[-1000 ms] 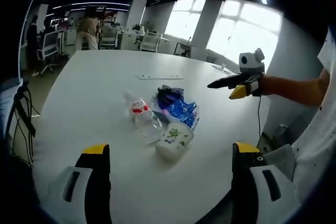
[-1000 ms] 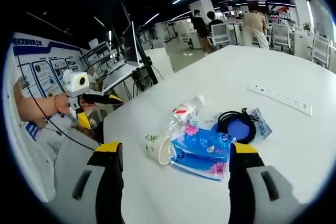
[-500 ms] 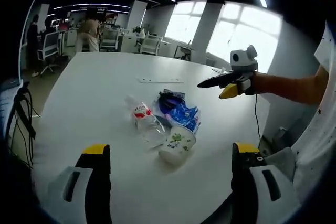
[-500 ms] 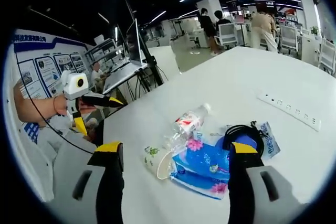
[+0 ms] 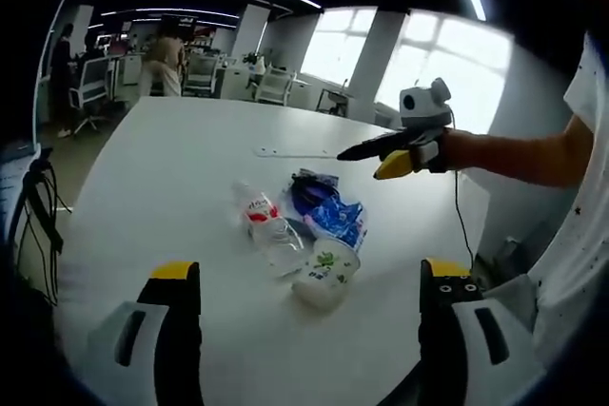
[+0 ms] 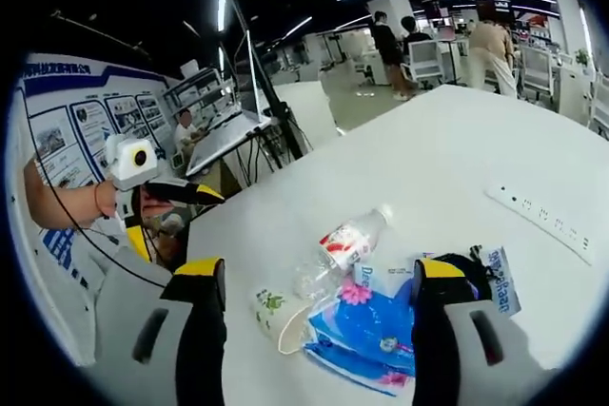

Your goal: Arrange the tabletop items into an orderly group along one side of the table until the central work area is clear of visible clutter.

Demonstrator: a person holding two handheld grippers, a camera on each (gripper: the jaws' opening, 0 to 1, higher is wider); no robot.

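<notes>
- Left gripper [image 5: 301, 297]: jaws wide apart, nothing between them, held above the near edge of the white table [image 5: 162, 168].
- Right gripper [image 6: 309, 292]: jaws apart as well, empty, looking down on the items from the other side. In the left gripper view it comes in from the right, over the far part of the table; from that angle its gap is hard to read.
- Clutter sits together in the table's middle: clear plastic bottle [image 5: 269, 228] lying on its side, paper cup [image 5: 324, 275] tipped over just beside it, blue tissue pack [image 5: 341, 220] touching the cup, and a dark coiled cable [image 6: 455, 268] on a printed sachet behind the pack.
- A white power strip [image 6: 542, 221] lies well apart, toward the far edge.
- Progress, judged: nothing is yet moved to a side; the centre is not cleared and neither gripper touches any item.
- Left to do: pick up each piece and line them along one edge; whether the strip counts as clutter is unclear.
</notes>
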